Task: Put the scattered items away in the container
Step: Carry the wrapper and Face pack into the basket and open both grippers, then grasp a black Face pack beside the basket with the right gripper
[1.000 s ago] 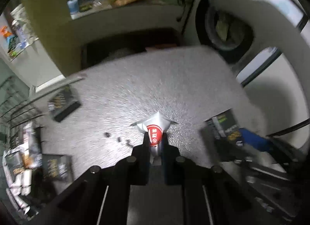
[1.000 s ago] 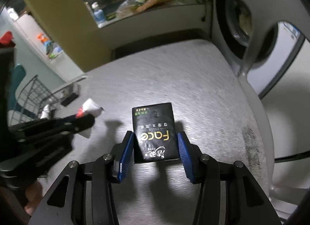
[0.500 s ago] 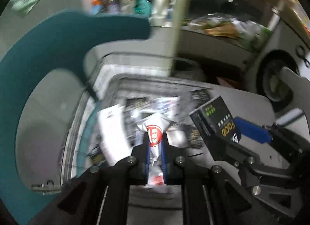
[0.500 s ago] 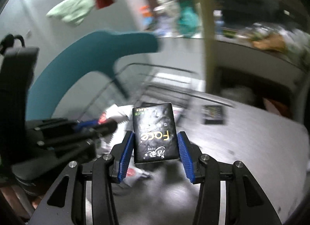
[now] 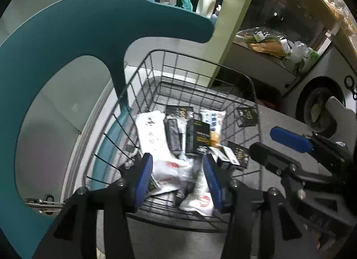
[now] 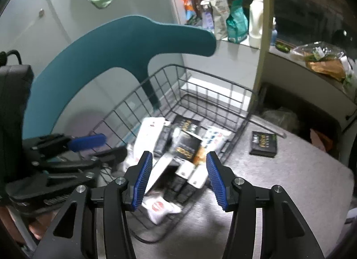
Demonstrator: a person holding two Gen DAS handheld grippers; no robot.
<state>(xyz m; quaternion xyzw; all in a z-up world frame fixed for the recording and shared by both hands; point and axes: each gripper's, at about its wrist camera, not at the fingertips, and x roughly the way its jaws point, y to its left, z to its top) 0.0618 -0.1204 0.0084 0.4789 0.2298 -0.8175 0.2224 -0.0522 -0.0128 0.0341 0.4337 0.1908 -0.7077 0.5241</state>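
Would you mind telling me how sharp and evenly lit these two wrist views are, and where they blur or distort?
Left wrist view: dim, strong fisheye bending of the teal chair back; the wire basket is fairly sharp, the white packet between the opening left tool smears. Right wrist view: the black tissue pack in the basket blurs, dark corners.

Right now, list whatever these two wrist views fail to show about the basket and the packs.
- Wire basket: its near rim is hidden behind the left gripper in the left wrist view.
- Packs under the pile: covered by the white pouches, so no count is possible.
- Falling black tissue pack: motion-blurred in the right wrist view, print unreadable.
- Black pack on the table: label too small to read.
- Right gripper: its fingers hide the basket contents behind them.
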